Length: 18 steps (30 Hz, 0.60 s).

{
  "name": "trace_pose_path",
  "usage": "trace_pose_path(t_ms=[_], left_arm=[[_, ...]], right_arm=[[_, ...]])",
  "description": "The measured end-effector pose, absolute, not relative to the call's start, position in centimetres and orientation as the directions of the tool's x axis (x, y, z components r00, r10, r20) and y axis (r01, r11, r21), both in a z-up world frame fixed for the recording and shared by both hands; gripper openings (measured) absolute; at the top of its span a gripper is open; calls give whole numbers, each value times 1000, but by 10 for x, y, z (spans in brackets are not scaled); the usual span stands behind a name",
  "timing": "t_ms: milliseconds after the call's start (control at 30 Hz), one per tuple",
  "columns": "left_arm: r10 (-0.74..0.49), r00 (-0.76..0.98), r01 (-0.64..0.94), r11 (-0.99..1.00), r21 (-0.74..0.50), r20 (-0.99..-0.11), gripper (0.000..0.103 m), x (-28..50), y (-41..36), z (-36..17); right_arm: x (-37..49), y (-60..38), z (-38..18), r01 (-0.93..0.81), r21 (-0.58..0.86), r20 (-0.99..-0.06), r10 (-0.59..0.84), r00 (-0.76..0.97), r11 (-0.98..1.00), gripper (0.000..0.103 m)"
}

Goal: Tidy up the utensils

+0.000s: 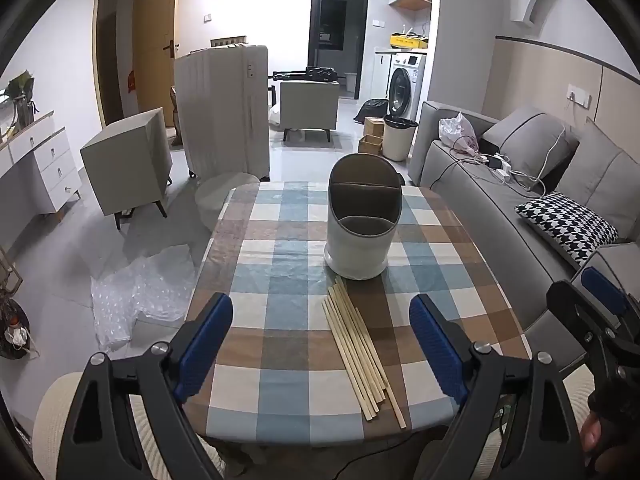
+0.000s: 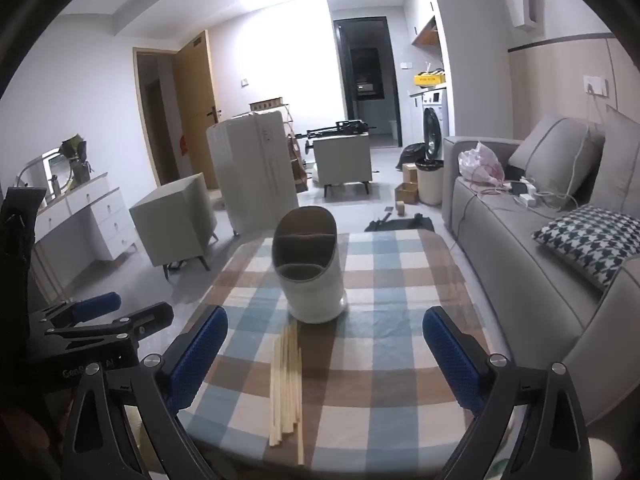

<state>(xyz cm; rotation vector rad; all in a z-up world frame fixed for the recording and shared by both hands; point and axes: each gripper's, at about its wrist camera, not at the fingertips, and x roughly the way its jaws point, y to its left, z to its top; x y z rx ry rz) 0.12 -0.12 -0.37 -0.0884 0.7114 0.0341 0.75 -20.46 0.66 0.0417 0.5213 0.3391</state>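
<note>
Left wrist view, from left to right: the left gripper [image 1: 320,344] hangs wide open and empty over the near edge of the checked surface [image 1: 280,216]; a loose bundle of wooden chopsticks [image 1: 358,344] lies flat between its fingers' line of sight, tips just short of the white divided utensil holder [image 1: 358,232] standing upright behind; the right gripper [image 2: 324,356], likewise spread wide with nothing in it, waits alongside. Sorting looks not yet begun; next, I judge, one gripper must descend and pinch some chopsticks
</note>
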Motion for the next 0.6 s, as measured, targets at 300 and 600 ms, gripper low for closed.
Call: trace_pose_path(t_ms=[300, 600], left_arm=[[15, 760, -77, 995, -68, -650, 87, 2, 5, -3], [9, 757, -71, 995, -68, -653, 87, 2, 6, -3]], right_arm=[[8, -206, 6, -301, 133, -482, 327, 813, 944, 99], [6, -207, 6, -296, 133, -480, 323, 816, 946, 99]])
